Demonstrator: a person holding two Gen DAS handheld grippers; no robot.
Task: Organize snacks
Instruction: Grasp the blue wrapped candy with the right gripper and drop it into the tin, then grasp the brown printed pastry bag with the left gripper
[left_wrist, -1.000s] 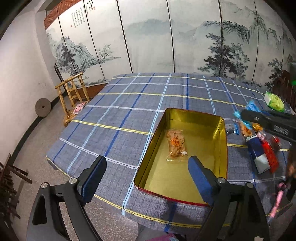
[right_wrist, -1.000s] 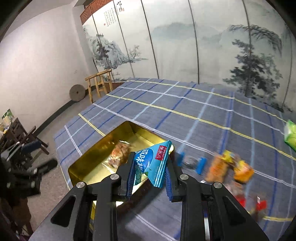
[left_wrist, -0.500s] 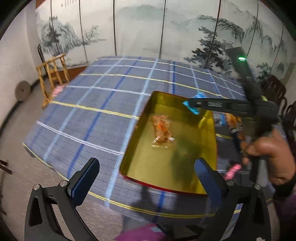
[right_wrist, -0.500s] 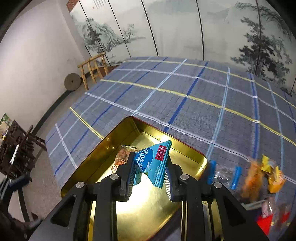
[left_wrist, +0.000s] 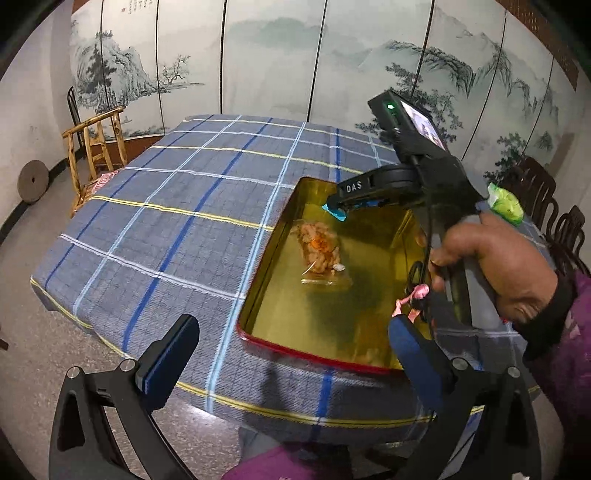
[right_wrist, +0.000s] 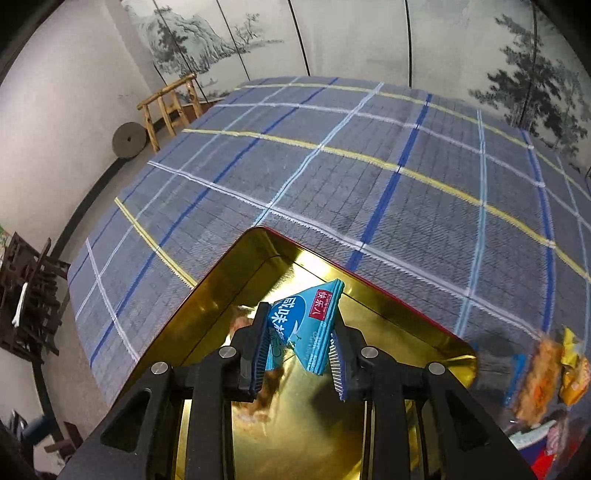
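Blue snack packet (right_wrist: 308, 325) pinched between the pads of the right tool (right_wrist: 300, 354), hanging over the far end of the gold tin (right_wrist: 221, 280), above its floor and not touching it; in the left wrist view only a blue corner (left_wrist: 334, 212) shows under the tool's nose; tool clamped narrow on the packet. One clear-wrapped orange snack (left_wrist: 319, 249) lies flat on the tin floor, near the middle, just beside and below the held packet; in the right view it is mostly hidden behind the fingers, probably the brownish blur under the left pad. Tin sits on the plaid-covered bench (left_wrist: 166, 229), near its front edge, red outer rim (left_wrist: 314, 356) toward the camera. Right hand (left_wrist: 495, 266) grips the tool's handle over the tin's right side. Left tool (left_wrist: 291, 358) spread wide, nothing between its pads, held off the front edge of the bench by the tin's near corner. Loose snacks (right_wrist: 546, 373) lie in a blurred pile on the cloth right of the tin; a green packet (left_wrist: 504, 199) farther back on the right. Wooden chair (left_wrist: 98, 147) beside the bench's left end; painted screen (left_wrist: 277, 66) behind.
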